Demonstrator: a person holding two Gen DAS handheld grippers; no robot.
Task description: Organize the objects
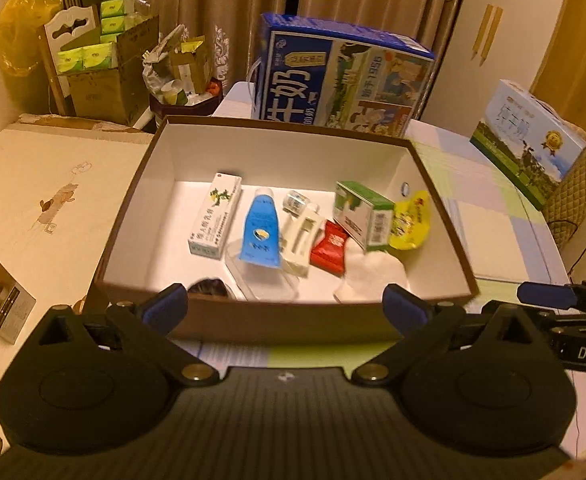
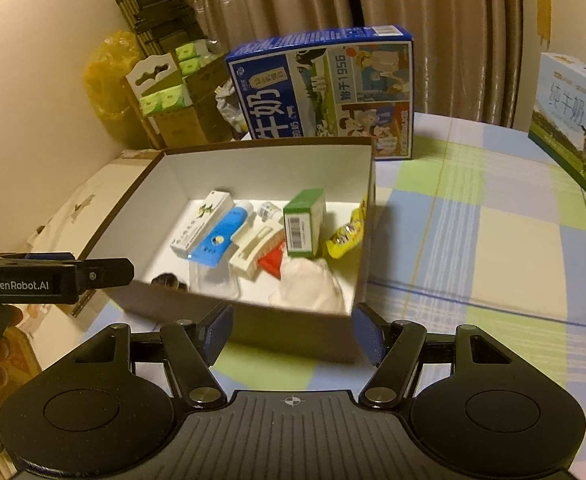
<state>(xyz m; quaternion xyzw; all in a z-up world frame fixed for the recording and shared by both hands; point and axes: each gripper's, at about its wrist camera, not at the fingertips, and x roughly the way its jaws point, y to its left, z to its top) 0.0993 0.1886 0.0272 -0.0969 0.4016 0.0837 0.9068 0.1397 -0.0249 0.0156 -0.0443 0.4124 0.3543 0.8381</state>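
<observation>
Box (image 1: 253, 320) rim half hides dark object (image 1: 208, 288)

Open right gripper (image 2: 291, 330) — filled box (image 2: 249, 320)

The counter (image 2: 493, 240) is wearing a pastel checked cloth, and sitting on it are the open brown box (image 2: 253, 322) in the middle, a blue milk carton (image 2: 321, 88) at 12 o'clock, and a paler milk carton (image 2: 573, 120) at 2 o'clock.

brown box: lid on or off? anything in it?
Open, no lid on it. The brown box shows its white inside, holding a blue tube, a green carton, a yellow packet and other small items.
</observation>
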